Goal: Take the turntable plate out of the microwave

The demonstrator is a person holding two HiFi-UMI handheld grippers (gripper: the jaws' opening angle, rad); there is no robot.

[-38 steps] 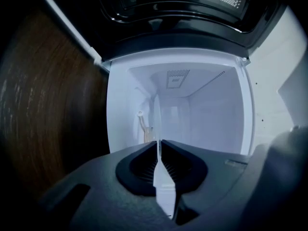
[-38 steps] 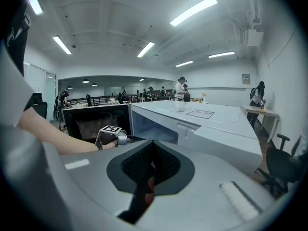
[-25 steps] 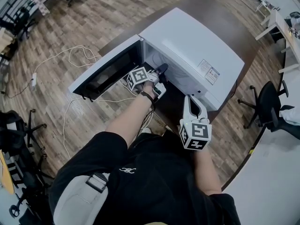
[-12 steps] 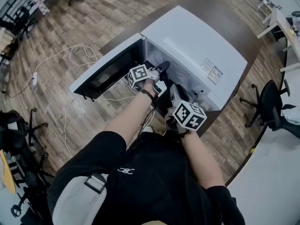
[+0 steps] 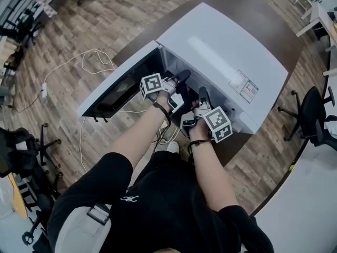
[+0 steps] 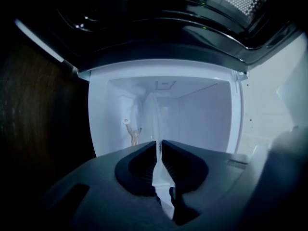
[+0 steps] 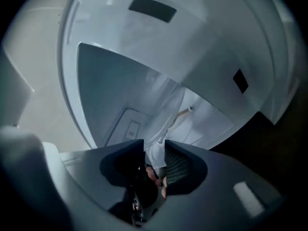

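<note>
The glass turntable plate point(image 6: 154, 124) is inside the microwave point(image 5: 221, 51), at the mouth of the white cavity. In the left gripper view it shows edge-on as a thin translucent line that runs straight into the jaw gap. The left gripper point(image 6: 159, 142) is clamped on the plate's near rim, its dark ribbed pads pressed against the glass from both sides, and it points level into the opening.

The right gripper point(image 7: 154, 142) reaches into the same opening just beside the left one, angled slightly downward. Its jaws have just been opening and now stand wide apart. The pale edge of the plate lies in the gap between them, but neither pad presses on it.

Behind the plate, a beige roller arm point(image 6: 132, 134) with a small white wheel sits on the cavity floor.

From the head view, the microwave door point(image 5: 118, 78) hangs wide open to the left, its dark window facing up. The marker cubes of both grippers sit close together in front of the opening. The microwave stands on a dark brown table point(image 5: 247, 9). A white cable point(image 5: 79, 62) trails over the wooden floor point(image 5: 79, 30) on the left, and a black office chair point(image 5: 310, 115) stands off to the right.
</note>
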